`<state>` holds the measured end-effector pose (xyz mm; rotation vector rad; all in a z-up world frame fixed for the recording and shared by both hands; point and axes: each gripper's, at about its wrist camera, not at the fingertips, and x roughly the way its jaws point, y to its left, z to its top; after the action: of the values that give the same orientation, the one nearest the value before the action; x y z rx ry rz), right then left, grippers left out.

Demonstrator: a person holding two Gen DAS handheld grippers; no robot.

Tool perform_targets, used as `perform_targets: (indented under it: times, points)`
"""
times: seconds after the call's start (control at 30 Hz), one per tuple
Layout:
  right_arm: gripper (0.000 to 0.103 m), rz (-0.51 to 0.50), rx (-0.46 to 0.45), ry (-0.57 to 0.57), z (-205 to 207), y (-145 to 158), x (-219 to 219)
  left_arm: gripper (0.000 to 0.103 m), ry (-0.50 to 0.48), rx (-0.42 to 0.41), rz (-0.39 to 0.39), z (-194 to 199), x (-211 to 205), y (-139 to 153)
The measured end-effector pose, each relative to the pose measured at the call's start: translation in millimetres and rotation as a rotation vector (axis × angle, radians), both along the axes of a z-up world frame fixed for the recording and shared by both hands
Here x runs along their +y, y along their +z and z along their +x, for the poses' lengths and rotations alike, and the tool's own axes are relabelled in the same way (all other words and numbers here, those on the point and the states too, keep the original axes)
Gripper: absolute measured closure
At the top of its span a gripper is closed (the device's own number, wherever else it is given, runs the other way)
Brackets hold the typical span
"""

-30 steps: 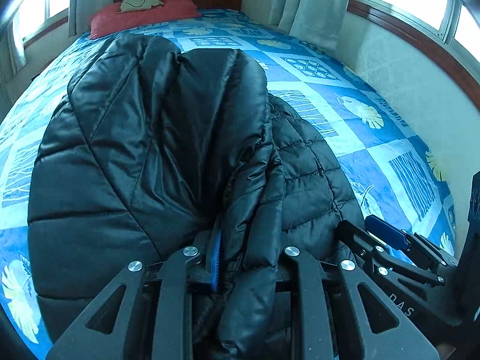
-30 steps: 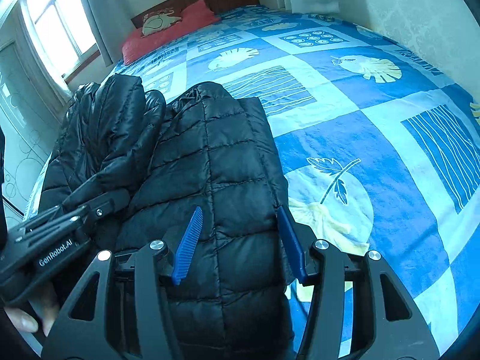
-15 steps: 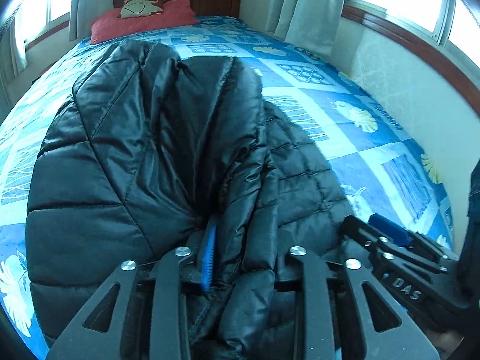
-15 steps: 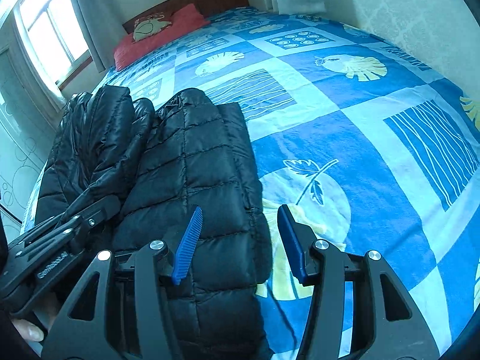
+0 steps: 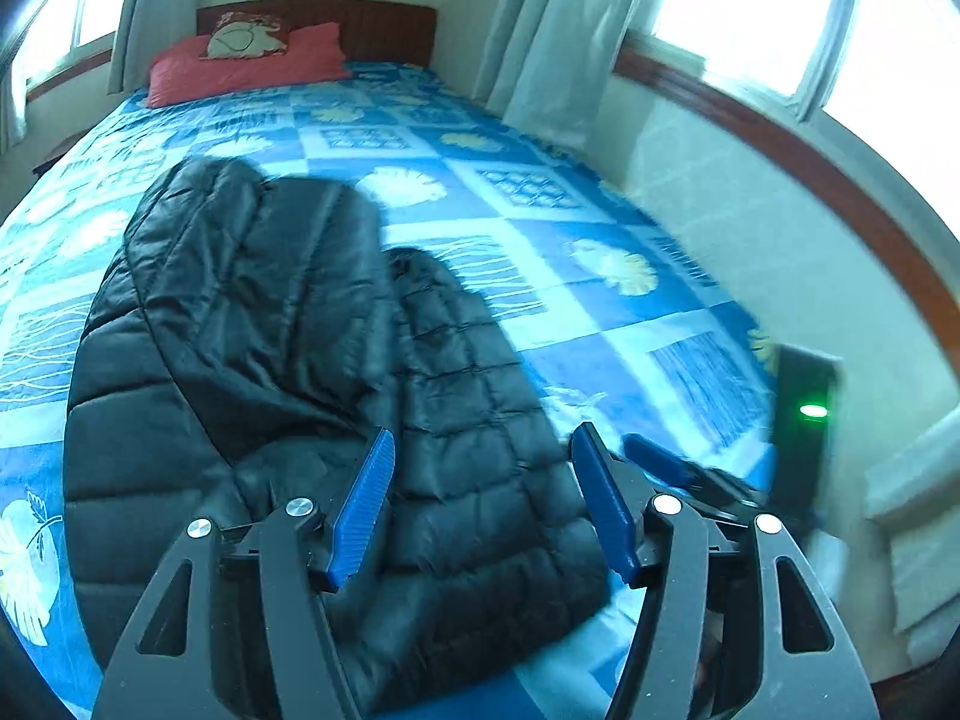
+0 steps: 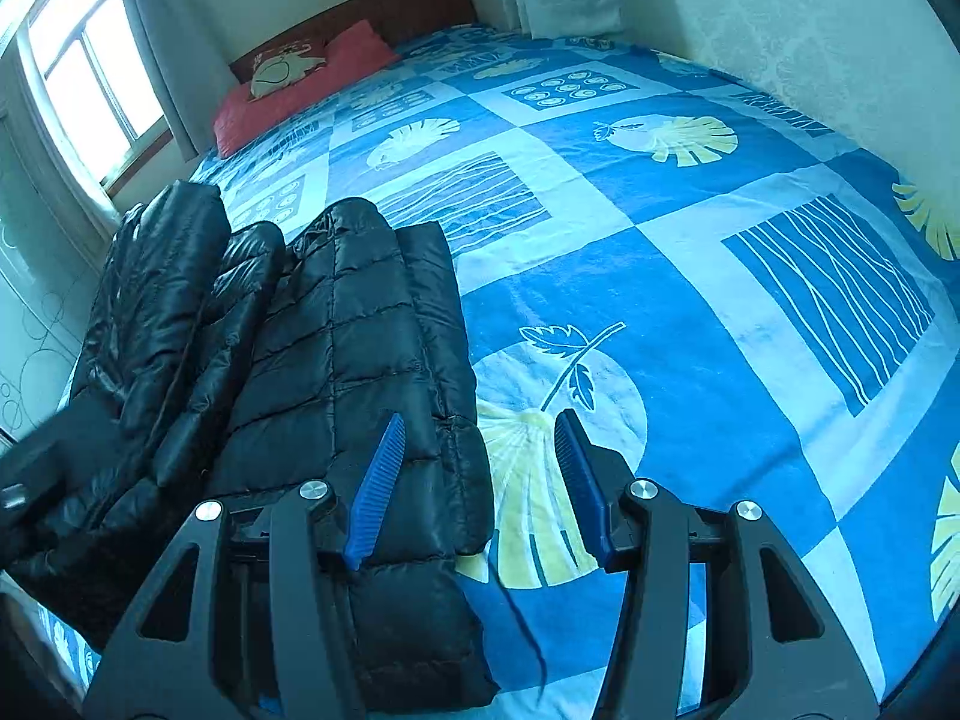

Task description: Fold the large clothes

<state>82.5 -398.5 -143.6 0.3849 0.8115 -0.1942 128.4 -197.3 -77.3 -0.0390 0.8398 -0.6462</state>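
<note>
A black quilted puffer jacket (image 5: 288, 360) lies folded lengthwise on the blue patterned bed (image 5: 540, 192); it also shows in the right wrist view (image 6: 360, 348). My left gripper (image 5: 480, 450) is open and empty, hovering above the jacket's near right part. My right gripper (image 6: 477, 435) is open and empty, above the jacket's right edge and the bedspread (image 6: 660, 300). The right gripper's blurred tip (image 5: 678, 468) shows in the left wrist view, beside the jacket's right edge.
A red pillow (image 5: 240, 63) with a small cushion lies at the wooden headboard (image 5: 360, 24). Curtains (image 5: 552, 30) and windows line the right wall. A dark device with a green light (image 5: 810, 414) stands at the right bedside.
My left gripper has let go of the jacket fold, opened, and pulled back and up. My right gripper stayed open and drew back to the right off the jacket.
</note>
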Motion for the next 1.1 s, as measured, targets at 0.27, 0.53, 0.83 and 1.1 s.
perform_targets:
  times: [0.27, 0.53, 0.83, 1.1]
  points:
    - [0.051, -0.012, -0.024, 0.044, 5, 15, 21, 0.042, 0.048, -0.063, -0.028, -8, 38, 32]
    - [0.051, -0.023, -0.05, 0.103, 18, 33, 54, 0.042, 0.191, -0.024, -0.089, 15, 106, 30]
    - [0.028, 0.099, -0.073, 0.179, 51, 42, 88, 0.042, 0.331, 0.036, -0.005, 44, 168, -24]
    - [0.025, 0.132, 0.057, 0.225, 82, 13, 112, 0.042, 0.332, 0.075, -0.048, 51, 187, -50]
